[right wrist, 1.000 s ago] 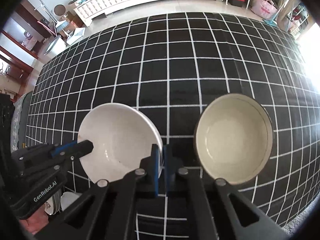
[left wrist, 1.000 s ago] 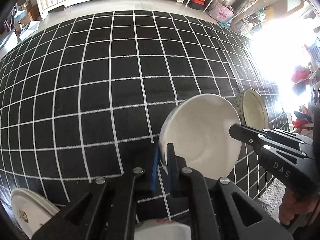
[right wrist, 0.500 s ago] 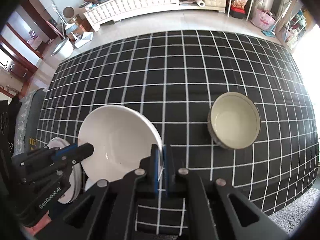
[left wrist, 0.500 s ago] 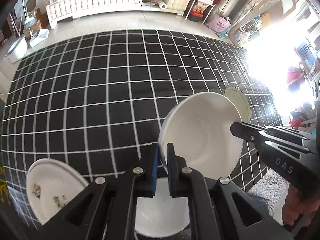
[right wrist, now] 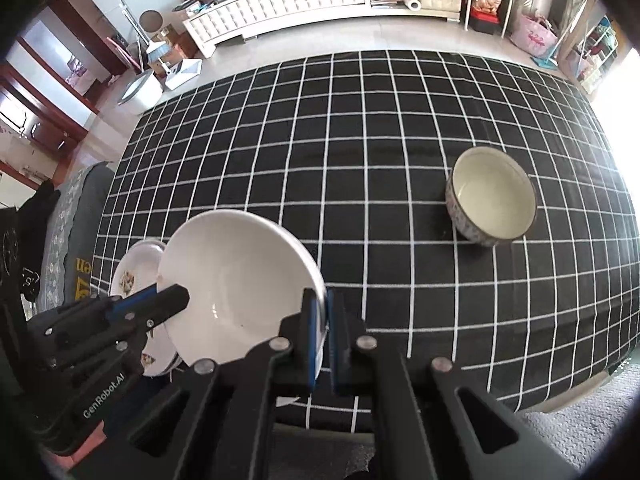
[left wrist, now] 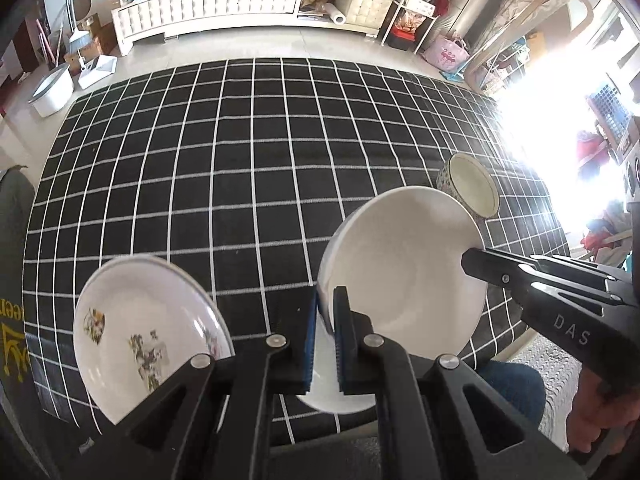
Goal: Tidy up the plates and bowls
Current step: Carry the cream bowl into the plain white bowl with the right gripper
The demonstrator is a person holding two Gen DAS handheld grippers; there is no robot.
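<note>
A plain white bowl (left wrist: pixel 404 264) hangs above the black checked tablecloth (left wrist: pixel 240 152), held at both rims. My left gripper (left wrist: pixel 326 312) is shut on its left rim; my right gripper (right wrist: pixel 324 312) is shut on its right rim. The bowl also shows in the right wrist view (right wrist: pixel 236 284). A flowered white plate (left wrist: pixel 140 328) lies at the table's near left, also seen in the right wrist view (right wrist: pixel 136 268). A patterned bowl with a cream inside (right wrist: pixel 492 196) stands at the right, also in the left wrist view (left wrist: pixel 472 188). Another white dish (left wrist: pixel 336 396) lies under the held bowl.
The table's near edge (right wrist: pixel 520 396) runs just in front of the grippers. Beyond the far edge lie a tiled floor, a white cabinet (right wrist: pixel 288 4) and shelves. A dark chair (right wrist: pixel 64 240) stands at the left.
Both grippers have risen and pulled back toward the near edge with the white bowl between them. The flowered plate and the dish below have come into view; the patterned bowl looks farther away.
</note>
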